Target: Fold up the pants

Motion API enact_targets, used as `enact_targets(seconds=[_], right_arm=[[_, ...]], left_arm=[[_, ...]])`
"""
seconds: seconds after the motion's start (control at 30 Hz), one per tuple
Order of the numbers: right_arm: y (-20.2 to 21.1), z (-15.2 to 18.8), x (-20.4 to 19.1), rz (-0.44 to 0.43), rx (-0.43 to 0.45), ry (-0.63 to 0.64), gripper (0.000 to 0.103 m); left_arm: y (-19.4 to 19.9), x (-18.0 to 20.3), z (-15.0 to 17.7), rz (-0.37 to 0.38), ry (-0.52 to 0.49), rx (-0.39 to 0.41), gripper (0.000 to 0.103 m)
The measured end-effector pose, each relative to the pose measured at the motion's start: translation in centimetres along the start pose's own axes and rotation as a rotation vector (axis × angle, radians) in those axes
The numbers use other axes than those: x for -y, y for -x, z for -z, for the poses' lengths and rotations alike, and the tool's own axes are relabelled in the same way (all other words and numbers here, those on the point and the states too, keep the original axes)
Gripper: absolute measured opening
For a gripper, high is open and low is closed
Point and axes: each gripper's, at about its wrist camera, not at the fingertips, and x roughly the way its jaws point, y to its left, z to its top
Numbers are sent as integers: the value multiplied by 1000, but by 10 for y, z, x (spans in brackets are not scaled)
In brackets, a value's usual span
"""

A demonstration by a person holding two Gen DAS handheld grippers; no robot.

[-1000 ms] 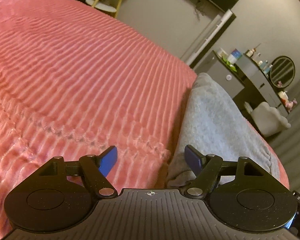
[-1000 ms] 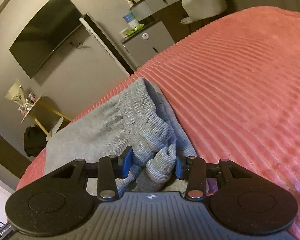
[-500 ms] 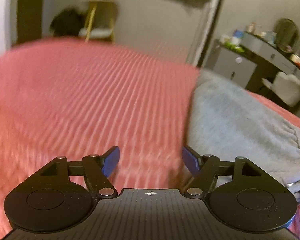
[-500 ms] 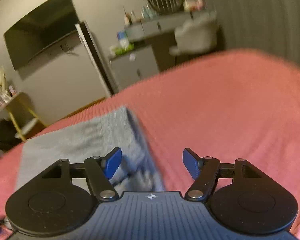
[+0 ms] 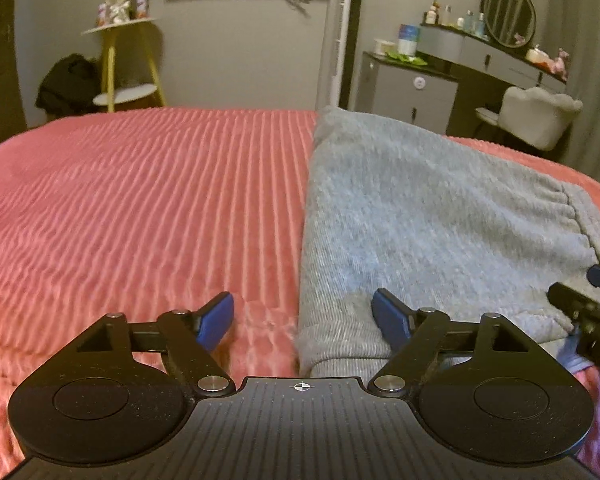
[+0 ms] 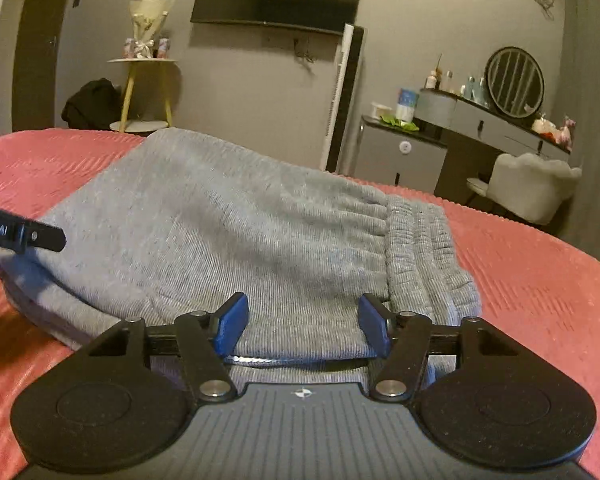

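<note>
Folded pants (image 6: 228, 232) on pink bedspread (image 5: 140, 200); chair (image 6: 536, 184) beyond.

left wrist: low over bed (image 5: 140, 200), facing wall | right wrist: likewise, close | shared: pants (image 5: 420, 208), probably same dresser (image 6: 500, 128)

The left gripper (image 5: 303, 316) has black linkage arms, blue finger pads (image 5: 216, 320), silver pivot screws and a ribbed grey body. The right gripper (image 6: 303, 326) looks alike, with a small white crosshair mark at 6 o'clock.
</note>
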Motion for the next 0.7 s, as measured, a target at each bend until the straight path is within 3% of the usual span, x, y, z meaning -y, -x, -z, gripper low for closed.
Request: enact_targets(seconds=[0.07, 0.17, 0.23, 0.27, 0.33, 0.43, 0.47, 0.53, 0.6, 0.7], right_arm=[[3, -9, 10, -13, -15, -84, 55], [-3, -30, 26, -29, -27, -211, 54], [-14, -42, 25, -7, -27, -232, 49], [-26, -52, 26, -2, -40, -233, 43], [-53, -69, 25, 10, -78, -216, 41], [-93, -74, 24, 44, -127, -154, 33], [-101, -71, 25, 64, -114, -109, 24], [-109, -69, 28, 95, -88, -22, 15], [-107, -66, 35, 72, -71, -17, 14], [-91, -63, 42, 43, -70, -62, 14]], left_arm=[[8, -2, -15, 12, 18, 8, 64], [19, 6, -38, 9, -34, 107, 66], [8, 19, -54, 28, -105, 124, 68], [-1, 25, -62, 27, -131, 115, 68], [-26, 35, -81, 19, -151, 97, 68], [-67, 36, -99, 26, -102, 44, 69], [-82, 34, -101, 11, -83, 4, 70], [-111, 25, -96, -9, -51, -77, 87], [-116, 12, -90, 12, -28, -69, 91], [-96, -3, -81, 26, 10, -39, 87]])
